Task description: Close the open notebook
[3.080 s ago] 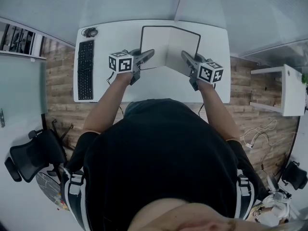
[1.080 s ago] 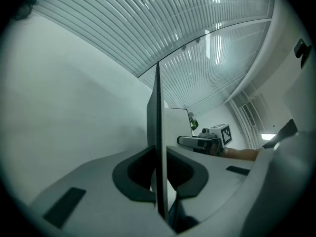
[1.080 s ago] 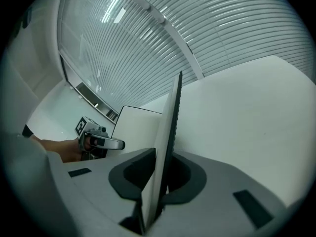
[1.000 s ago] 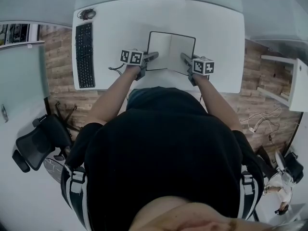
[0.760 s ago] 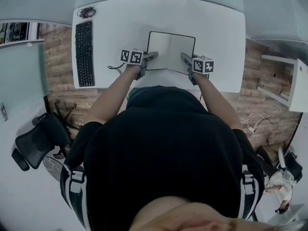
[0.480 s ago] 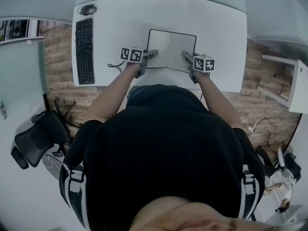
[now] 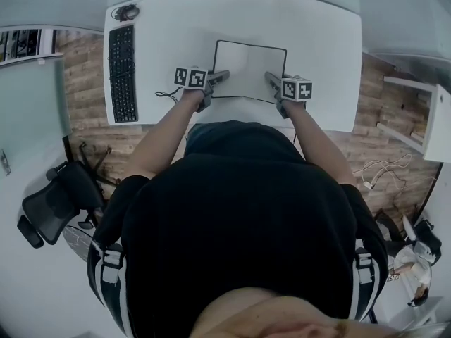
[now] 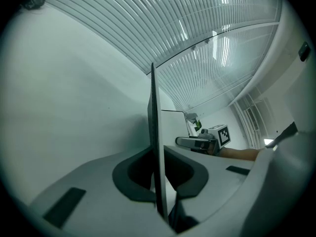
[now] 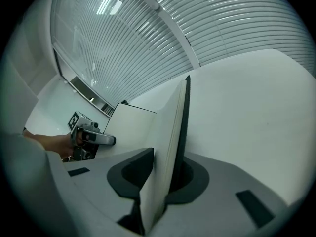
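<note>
The open notebook (image 7: pixel 250 69), black-covered with blank white pages, lies on the white desk (image 7: pixel 317 41). My left gripper (image 7: pixel 224 74) is at its left edge, shut on the thin left cover (image 8: pixel 154 147), which runs edge-on between the jaws. My right gripper (image 7: pixel 270 77) is at the right edge. Its jaws have just been opening, and the right block of pages and cover (image 9: pixel 170 147) stands between them, no longer squeezed. Each gripper view shows the other gripper across the page: the right gripper (image 8: pixel 197 143) and the left gripper (image 9: pixel 98 138).
A black keyboard (image 7: pixel 122 72) lies along the desk's left side, with a dark coil of cable (image 7: pixel 125 11) at the far left corner. An office chair (image 7: pixel 53 203) stands on the floor at the left, and a white side table (image 7: pixel 423 118) at the right.
About three seconds ago the notebook's right half stood tilted up in a V; now the book lies flatter. Over the last second both grippers have kept their places at its edges.
</note>
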`<state>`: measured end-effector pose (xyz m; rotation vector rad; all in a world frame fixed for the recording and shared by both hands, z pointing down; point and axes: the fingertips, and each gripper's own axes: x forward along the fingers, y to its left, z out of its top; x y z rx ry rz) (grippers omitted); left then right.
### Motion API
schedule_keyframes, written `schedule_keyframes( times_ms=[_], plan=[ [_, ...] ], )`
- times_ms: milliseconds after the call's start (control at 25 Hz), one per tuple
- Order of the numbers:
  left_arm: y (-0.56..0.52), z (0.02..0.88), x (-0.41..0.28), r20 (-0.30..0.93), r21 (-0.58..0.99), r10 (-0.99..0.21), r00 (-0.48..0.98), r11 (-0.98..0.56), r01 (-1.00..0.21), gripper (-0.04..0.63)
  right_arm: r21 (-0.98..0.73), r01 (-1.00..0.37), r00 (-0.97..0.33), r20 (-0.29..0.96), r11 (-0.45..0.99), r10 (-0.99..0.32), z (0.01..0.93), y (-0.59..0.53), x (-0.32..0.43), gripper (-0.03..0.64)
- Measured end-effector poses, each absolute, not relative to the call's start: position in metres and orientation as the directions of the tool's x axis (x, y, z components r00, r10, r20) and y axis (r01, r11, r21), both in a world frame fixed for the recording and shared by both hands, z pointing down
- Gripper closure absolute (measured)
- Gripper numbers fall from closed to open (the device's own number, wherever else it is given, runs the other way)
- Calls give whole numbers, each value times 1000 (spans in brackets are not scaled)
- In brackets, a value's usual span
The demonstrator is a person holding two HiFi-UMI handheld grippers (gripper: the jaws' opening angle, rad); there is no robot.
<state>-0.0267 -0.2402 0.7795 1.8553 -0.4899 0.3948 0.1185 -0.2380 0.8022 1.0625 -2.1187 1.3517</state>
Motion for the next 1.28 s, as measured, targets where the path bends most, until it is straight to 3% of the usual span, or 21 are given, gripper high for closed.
schedule_keyframes(
  times_ms=[320, 640, 1040, 1280],
  plan=[
    [-237, 784, -33, 508, 802, -142, 850, -281, -527, 548, -515, -824, -565, 728, 234, -387, 820, -234, 130, 442],
    [-238, 787, -45, 510, 802, -160, 845, -267, -535, 548, -459, -873, -484, 775, 164, -407, 836, -223, 166, 422],
    [-241, 783, -49, 523, 788, -171, 835, -275, -550, 548, -432, -891, -448, 785, 141, -427, 839, -213, 189, 535],
    [-239, 781, -46, 537, 777, -166, 827, -284, -562, 548, -459, -870, -491, 777, 180, -393, 842, -204, 176, 551]
  ],
)
